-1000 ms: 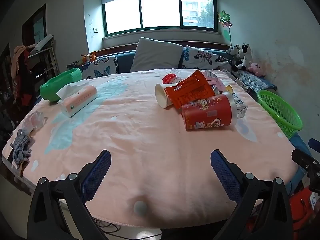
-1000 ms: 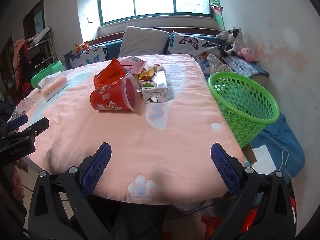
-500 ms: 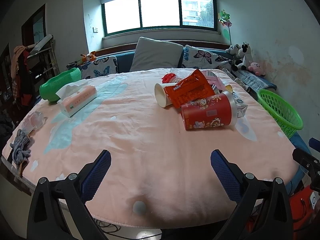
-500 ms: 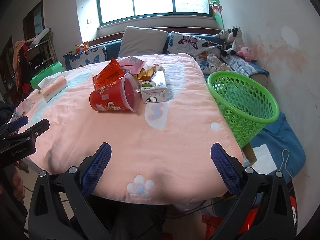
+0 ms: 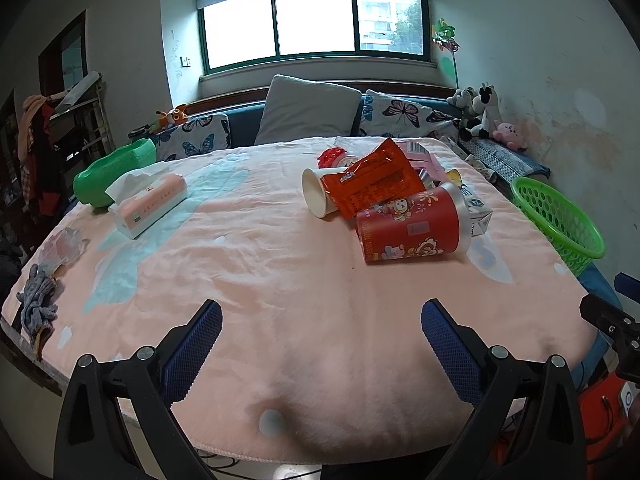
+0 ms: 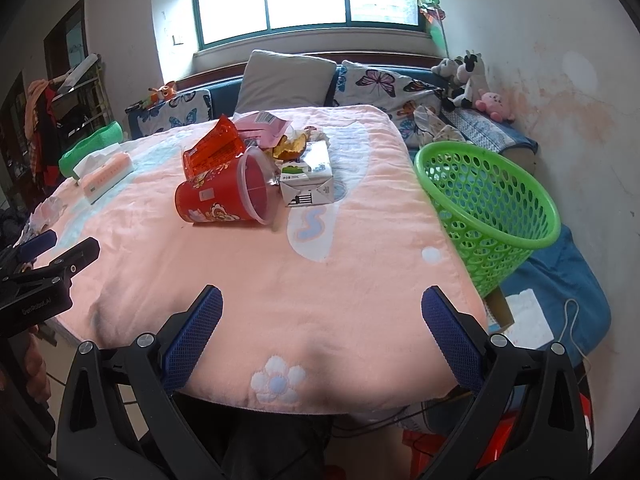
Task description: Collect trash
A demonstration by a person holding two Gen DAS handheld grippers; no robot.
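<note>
Trash heap on our fuzzy pink tabletop (image 5: 248, 264)
Both our tongs, left tongs (image 5: 320, 312) and right tongs (image 6: 322, 310), gape wide; glossy red cup (image 6: 220, 196) lies sideways by the perforated green basket (image 6: 488, 204).

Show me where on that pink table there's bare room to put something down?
The near half of the pink cloth, between both open grippers and the red cup, is bare, as is the strip between the tissue box and the white cup. It is crowded around the orange packet and milk carton.
</note>
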